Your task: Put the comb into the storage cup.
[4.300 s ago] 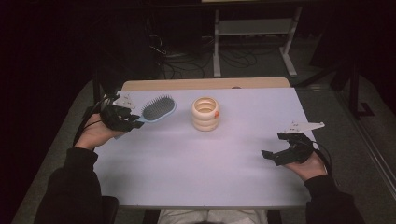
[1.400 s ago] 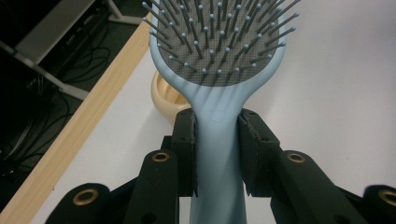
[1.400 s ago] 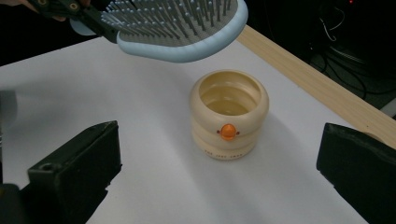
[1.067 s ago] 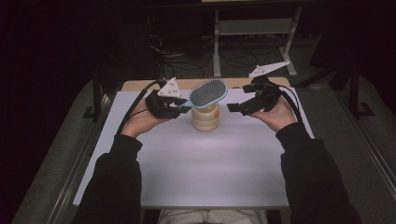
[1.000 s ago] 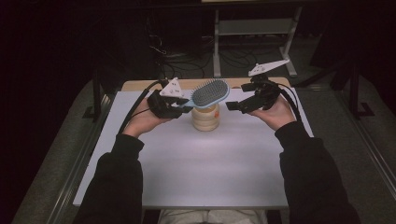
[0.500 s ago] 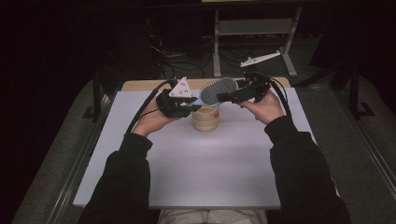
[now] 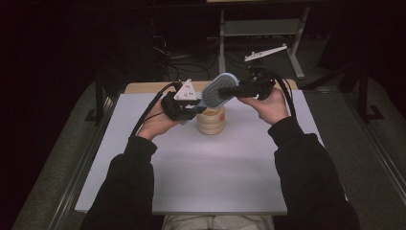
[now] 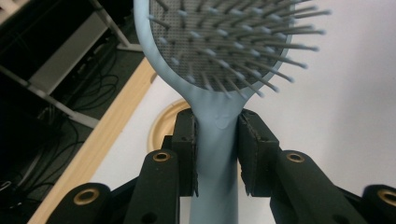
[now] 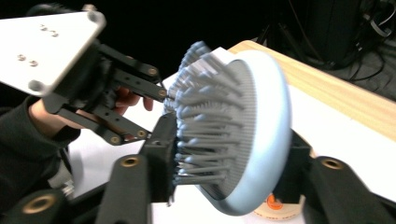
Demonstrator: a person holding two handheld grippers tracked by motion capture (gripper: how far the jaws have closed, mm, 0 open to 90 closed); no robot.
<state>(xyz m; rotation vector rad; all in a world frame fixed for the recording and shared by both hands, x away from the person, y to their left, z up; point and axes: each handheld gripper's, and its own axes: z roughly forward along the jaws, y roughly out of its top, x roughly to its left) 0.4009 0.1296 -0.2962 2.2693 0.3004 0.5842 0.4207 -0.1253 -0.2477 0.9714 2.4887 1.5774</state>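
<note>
A: What's the setting?

B: A desk (image 7: 191, 182) with a pale lilac top and a bare wooden far edge, in a dark room; cables and a metal stand (image 7: 261, 28) lie behind.

A: And the hairbrush (image 7: 219, 89)?

B: Held in the air above a cream jar (image 7: 210, 120), probably ribbed. The left tool (image 7: 184, 106) clamps its handle. The right tool (image 7: 242, 88) has just been closing, with the bristled head between its jaws, gripped front and back.

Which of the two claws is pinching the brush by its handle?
The left gripper: its pads clamp the hairbrush handle, while the right gripper grips the bristled head.
</note>
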